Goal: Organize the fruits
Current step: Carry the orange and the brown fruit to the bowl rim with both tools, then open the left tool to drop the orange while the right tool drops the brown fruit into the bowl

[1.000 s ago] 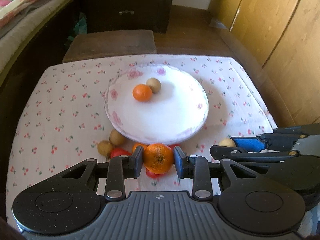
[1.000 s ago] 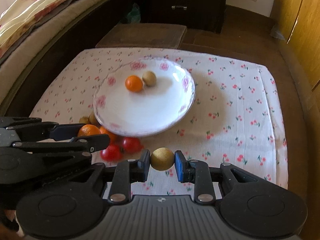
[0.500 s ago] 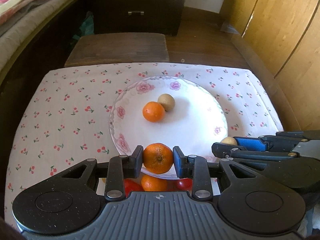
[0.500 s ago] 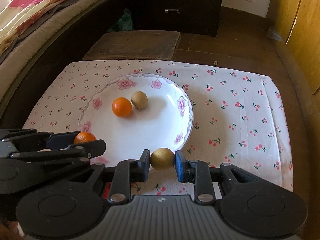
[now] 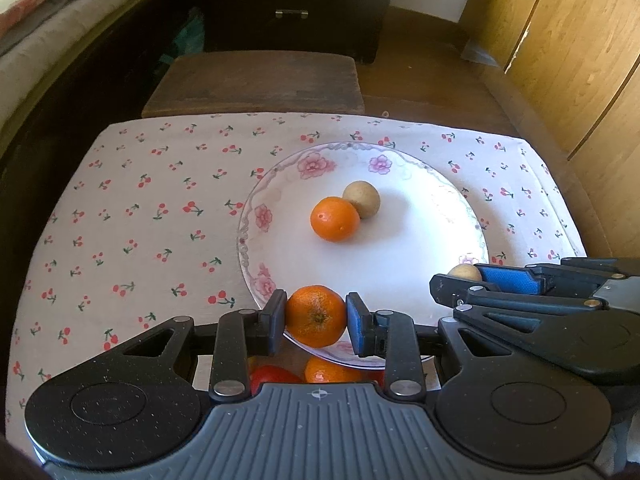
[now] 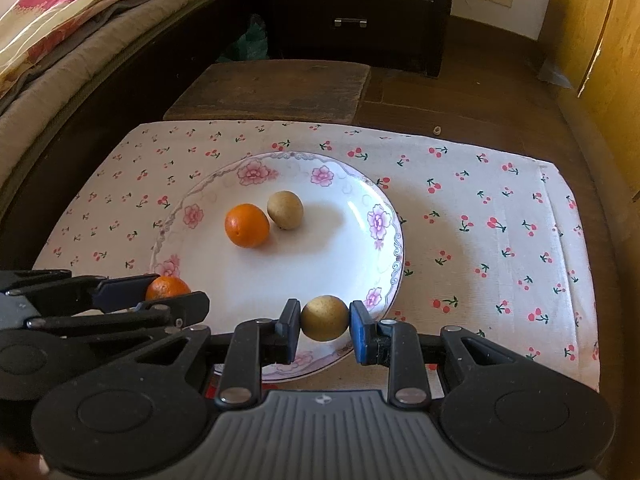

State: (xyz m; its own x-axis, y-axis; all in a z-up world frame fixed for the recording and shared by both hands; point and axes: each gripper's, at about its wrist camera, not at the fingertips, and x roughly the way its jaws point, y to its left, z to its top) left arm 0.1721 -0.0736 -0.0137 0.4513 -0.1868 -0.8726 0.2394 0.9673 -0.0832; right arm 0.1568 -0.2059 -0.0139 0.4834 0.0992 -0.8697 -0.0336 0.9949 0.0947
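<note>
My left gripper is shut on an orange and hangs over the near rim of the flowered white plate. My right gripper is shut on a small tan round fruit over the plate's near right rim. On the plate lie another orange and a tan fruit, touching each other. In the right wrist view the left gripper shows at the left with its orange. In the left wrist view the right gripper shows at the right.
A cherry-print cloth covers the low table. Below the plate's near edge lie a red fruit and an orange, partly hidden. A dark wooden stool stands behind the table, a bed at left, wooden cabinets at right.
Both grippers have moved forward from the fruit pile at the near table edge to over the plate's near rim, each still holding its fruit.
</note>
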